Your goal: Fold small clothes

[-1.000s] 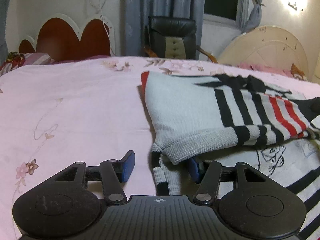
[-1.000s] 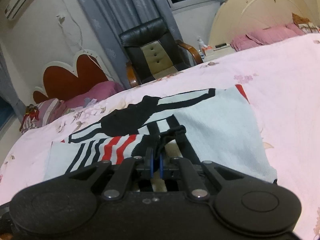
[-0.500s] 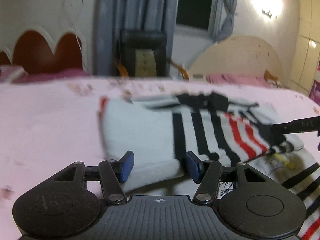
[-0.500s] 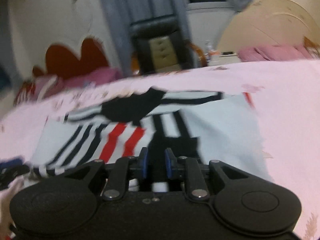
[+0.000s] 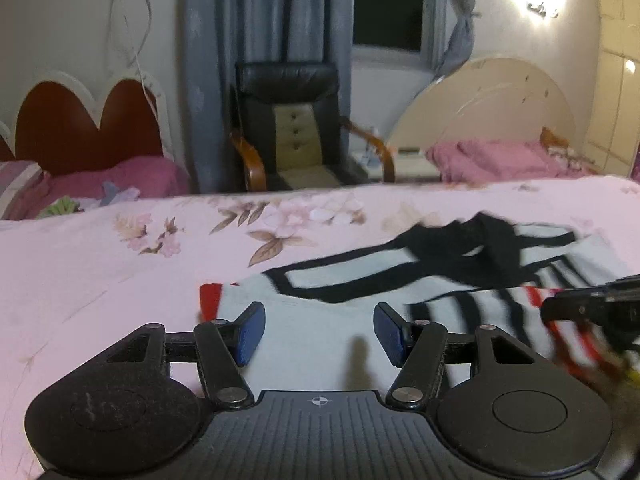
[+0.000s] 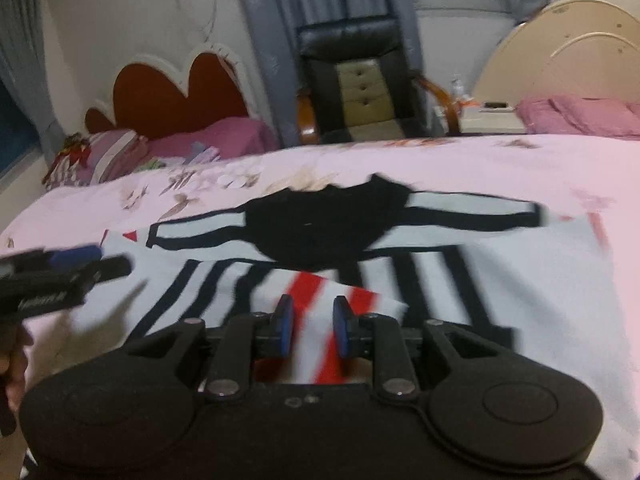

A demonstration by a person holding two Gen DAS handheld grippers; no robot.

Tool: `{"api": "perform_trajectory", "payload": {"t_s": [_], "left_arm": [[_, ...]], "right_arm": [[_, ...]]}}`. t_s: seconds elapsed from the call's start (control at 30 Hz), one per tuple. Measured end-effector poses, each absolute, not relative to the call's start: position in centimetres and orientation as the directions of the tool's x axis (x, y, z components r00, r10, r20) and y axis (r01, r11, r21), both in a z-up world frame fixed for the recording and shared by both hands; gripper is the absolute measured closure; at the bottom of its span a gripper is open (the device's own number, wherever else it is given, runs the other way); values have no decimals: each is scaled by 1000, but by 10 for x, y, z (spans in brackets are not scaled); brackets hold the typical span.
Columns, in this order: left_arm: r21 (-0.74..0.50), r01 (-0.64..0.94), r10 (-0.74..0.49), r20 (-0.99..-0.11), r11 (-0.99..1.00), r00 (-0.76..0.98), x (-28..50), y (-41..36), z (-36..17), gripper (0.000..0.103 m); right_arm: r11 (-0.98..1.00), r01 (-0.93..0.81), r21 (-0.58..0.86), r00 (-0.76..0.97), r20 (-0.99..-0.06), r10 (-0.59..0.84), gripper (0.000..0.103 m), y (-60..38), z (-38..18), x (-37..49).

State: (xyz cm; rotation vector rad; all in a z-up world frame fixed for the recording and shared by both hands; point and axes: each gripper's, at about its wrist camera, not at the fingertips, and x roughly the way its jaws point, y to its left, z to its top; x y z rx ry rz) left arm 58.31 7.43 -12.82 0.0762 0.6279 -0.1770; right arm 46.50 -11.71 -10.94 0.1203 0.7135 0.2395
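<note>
On the pink bedspread [image 5: 100, 264], blurred striped sweater [image 6: 520, 280], near edge hidden.

Black armchair [image 5: 290, 120] before grey curtains [image 5: 264, 20]; heart-shaped red headboard [image 5: 84, 124] to its left, cream headboard [image 5: 488, 108] to its right.

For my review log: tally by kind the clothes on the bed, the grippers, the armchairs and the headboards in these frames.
Sweaters: 1, the striped sweater
Grippers: 2, the left gripper, jaws opening, and the right gripper, jaws opening over the sweater
Armchairs: 1, the black armchair
Headboards: 2, the red headboard and the cream headboard
Total: 6
</note>
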Motion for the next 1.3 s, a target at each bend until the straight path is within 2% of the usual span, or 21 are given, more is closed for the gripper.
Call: {"api": "perform_trajectory", "payload": {"t_s": [0.07, 0.13, 0.23, 0.33, 0.4, 0.53, 0.67, 0.77, 0.83, 0.9, 1.0, 1.1, 1.23, 1.27, 1.3], "left_arm": [[42, 151, -93, -622, 988, 778, 599, 82, -141, 43], [-25, 144, -129, -617, 989, 776, 601, 95, -149, 34], [-15, 126, -111, -594, 992, 796, 592, 94, -141, 34], [-61, 164, -171, -552, 984, 816, 576, 79, -133, 34], [-24, 223, -199, -551, 974, 810, 568, 58, -135, 34], [52, 245, -169, -589, 968, 791, 566, 51, -155, 34], [58, 180, -112, -590, 982, 799, 561, 77, -151, 34], [37, 158, -109, -574, 987, 812, 553, 79, -139, 34], [10, 192, -156, -542, 981, 826, 541, 72, -129, 34], [3, 237, -199, -531, 972, 823, 526, 57, -124, 34], [16, 304, -242, -564, 953, 789, 512, 27, -134, 34], [44, 294, -210, -602, 955, 771, 507, 20, -150, 34], [32, 250, -181, -603, 968, 777, 501, 38, -153, 33], [38, 251, -178, -603, 967, 778, 500, 39, -154, 33], [45, 251, -174, -602, 967, 779, 500, 38, -154, 33]], "right_arm": [[971, -174, 164, 725, -647, 239, 82, -109, -117, 474], [976, -169, 135, 741, -635, 217, 83, -105, -121, 476], [978, -167, 127, 743, -636, 210, 81, -105, -115, 476], [969, -206, 136, 760, -601, 246, 79, -98, -108, 470], [962, -238, 136, 736, -620, 270, 79, -88, -113, 473], [967, -251, 42, 741, -634, 220, 80, -86, -119, 469], [989, -143, -44, 767, -636, 82, 80, -128, -118, 459], [997, -70, -22, 750, -660, 38, 77, -158, -114, 455], [998, -44, 34, 776, -629, 55, 76, -166, -98, 443], [994, -76, 73, 796, -596, 105, 75, -163, -89, 427], [986, -162, 48, 769, -620, 156, 77, -147, -96, 409], [986, -160, -36, 734, -672, 95, 78, -144, -114, 403], [997, -71, -13, 738, -673, 44, 78, -176, -116, 400], [998, -66, -20, 737, -674, 35, 76, -178, -118, 400], [998, -60, -28, 733, -680, 25, 69, -180, -120, 401]]}}
